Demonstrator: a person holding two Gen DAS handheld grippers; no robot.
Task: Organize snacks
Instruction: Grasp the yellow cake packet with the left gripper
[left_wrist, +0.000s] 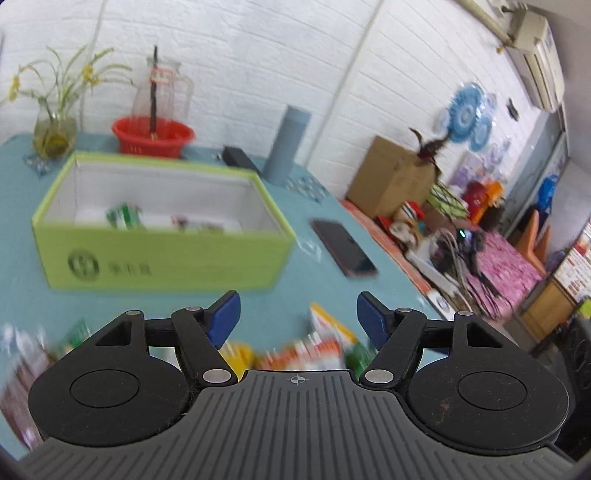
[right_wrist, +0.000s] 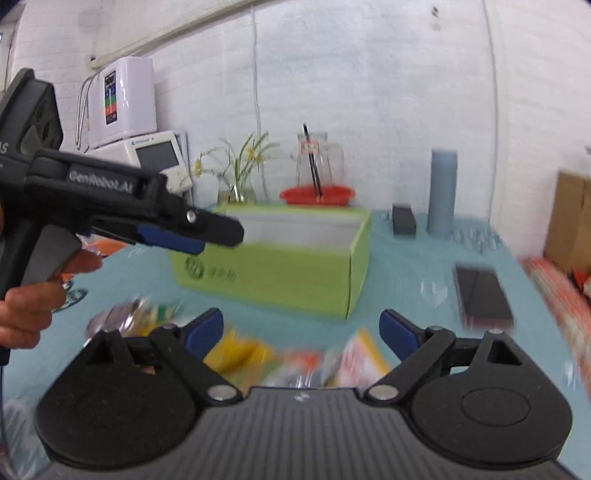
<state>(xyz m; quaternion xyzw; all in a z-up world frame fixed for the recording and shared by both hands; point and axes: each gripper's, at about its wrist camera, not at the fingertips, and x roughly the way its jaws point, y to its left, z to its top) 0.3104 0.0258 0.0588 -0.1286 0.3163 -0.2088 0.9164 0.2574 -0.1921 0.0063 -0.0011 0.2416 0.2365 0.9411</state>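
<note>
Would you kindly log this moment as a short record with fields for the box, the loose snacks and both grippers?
box: green box, open, a few packets already inside
loose snacks: blurred snack packets on the blue tablecloth, in front of the box
phone: phone lying flat to the right of the box
left gripper: left gripper open, holding nothing
right gripper: right gripper open, holding nothing
</note>
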